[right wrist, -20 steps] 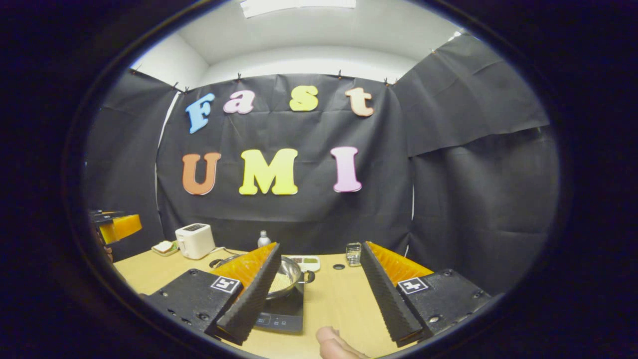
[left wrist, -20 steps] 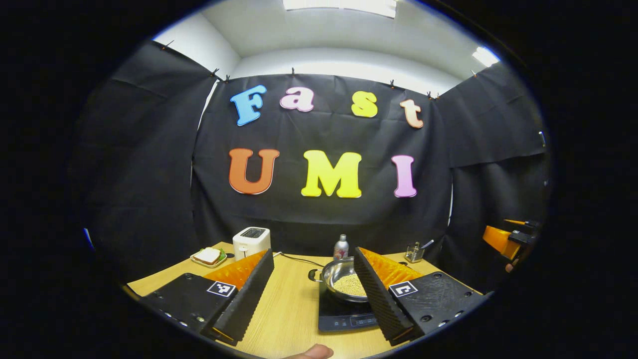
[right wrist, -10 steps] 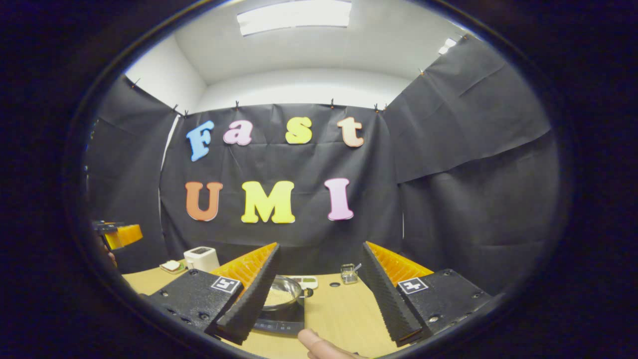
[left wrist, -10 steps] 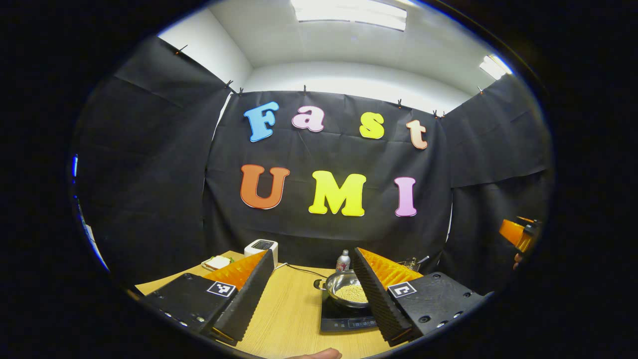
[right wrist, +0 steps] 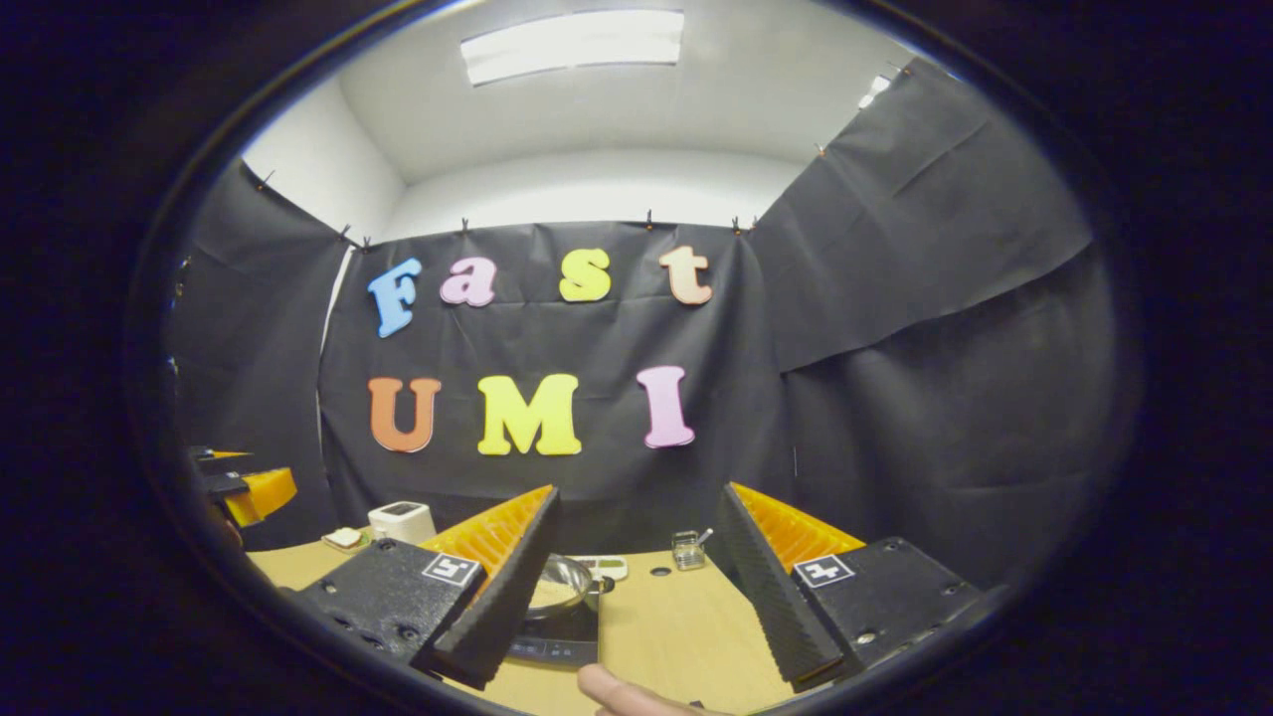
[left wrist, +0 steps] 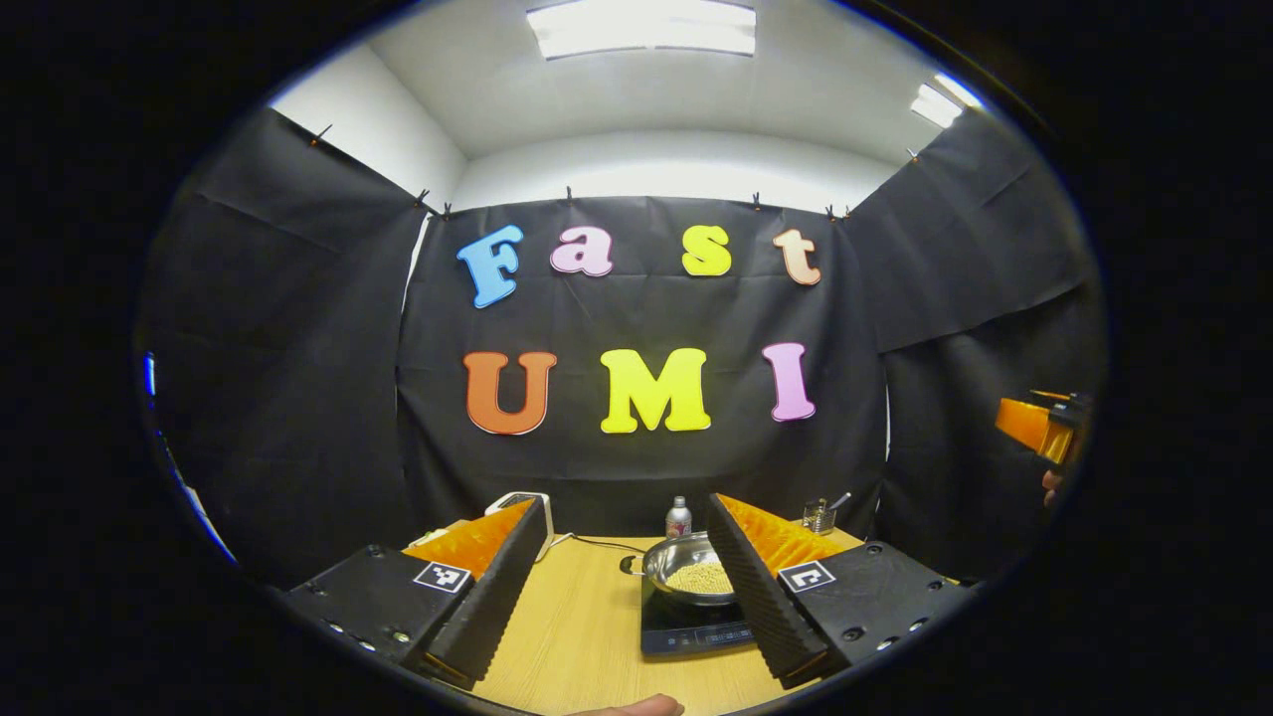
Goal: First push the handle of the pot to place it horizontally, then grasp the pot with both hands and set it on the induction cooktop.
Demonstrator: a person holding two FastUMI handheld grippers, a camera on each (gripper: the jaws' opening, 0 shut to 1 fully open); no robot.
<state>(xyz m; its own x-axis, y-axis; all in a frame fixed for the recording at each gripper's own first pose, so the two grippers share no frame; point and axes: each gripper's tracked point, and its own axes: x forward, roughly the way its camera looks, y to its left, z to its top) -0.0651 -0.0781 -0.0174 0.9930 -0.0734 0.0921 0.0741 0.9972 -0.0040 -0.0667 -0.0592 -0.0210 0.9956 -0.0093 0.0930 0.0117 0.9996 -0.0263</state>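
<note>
A steel pot holding pale grains sits on the black induction cooktop on the wooden table. Its small left handle points sideways. My left gripper hangs open above the near table edge, well back from the pot, with nothing between its fingers. In the right gripper view the pot and cooktop lie left of centre, partly behind the left finger. My right gripper is open too and holds nothing. The other gripper shows at the far left.
A white toaster and a sandwich plate stand at the back left. A small bottle and a glass holder with utensils stand behind the pot. A condiment tray lies beside the pot. A fingertip shows at the bottom edge.
Both grippers have drawn back and tilted upward from the table, so the pot and cooktop look smaller and lower. Both stay open and the pot has not moved.
</note>
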